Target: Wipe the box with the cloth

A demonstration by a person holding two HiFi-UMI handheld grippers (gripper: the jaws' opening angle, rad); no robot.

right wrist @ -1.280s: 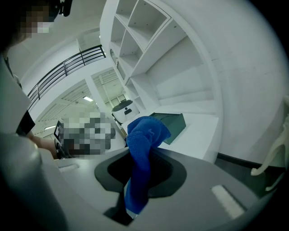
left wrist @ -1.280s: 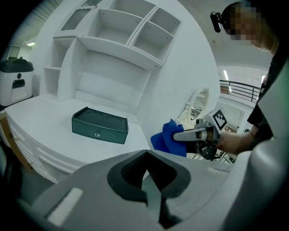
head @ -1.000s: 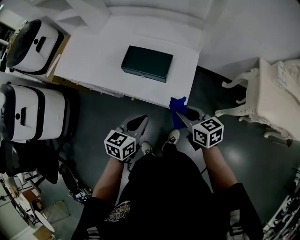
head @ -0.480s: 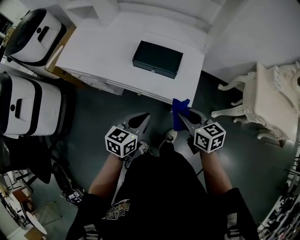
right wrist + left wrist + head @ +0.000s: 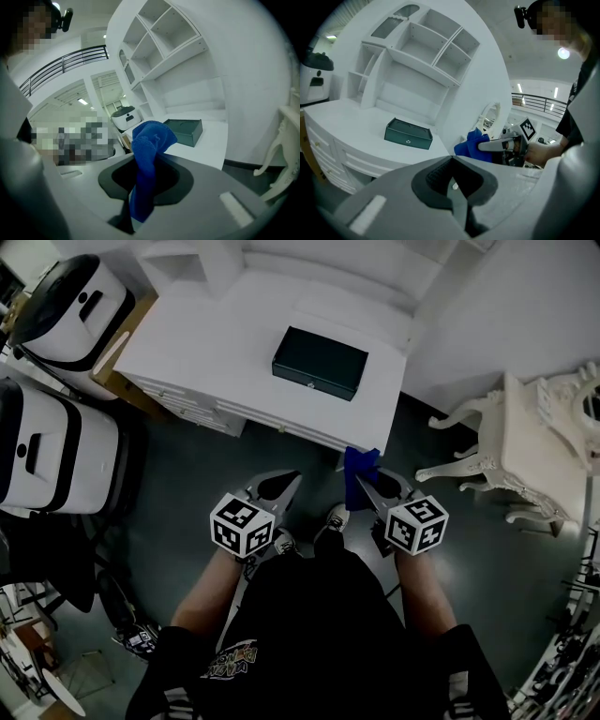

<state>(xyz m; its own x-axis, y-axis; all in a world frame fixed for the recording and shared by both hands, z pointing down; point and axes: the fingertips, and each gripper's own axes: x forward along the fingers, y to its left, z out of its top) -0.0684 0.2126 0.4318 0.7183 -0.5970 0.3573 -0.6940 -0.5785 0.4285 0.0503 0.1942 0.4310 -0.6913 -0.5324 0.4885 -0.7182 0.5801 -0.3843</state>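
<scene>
White desk [image 5: 216, 343] carries a dark green rectangular box [image 5: 319, 363]. My right gripper [image 5: 364, 477] pinches a blue cloth [image 5: 360, 463]; my left gripper [image 5: 287, 479] is closed, empty.

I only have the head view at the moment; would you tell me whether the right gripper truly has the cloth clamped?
Observer: Yes. In its own view the right gripper is shut on the blue cloth, which runs between the jaws and bunches up past the tips.
Operator: Thank you. Is the left one carrying anything?
Observer: No. The left gripper is shut, with nothing between its jaws.
Operator: And the box?
Observer: Seen side-on in the left gripper view, the box has its lid down, with a small round fitting on its front.
</scene>
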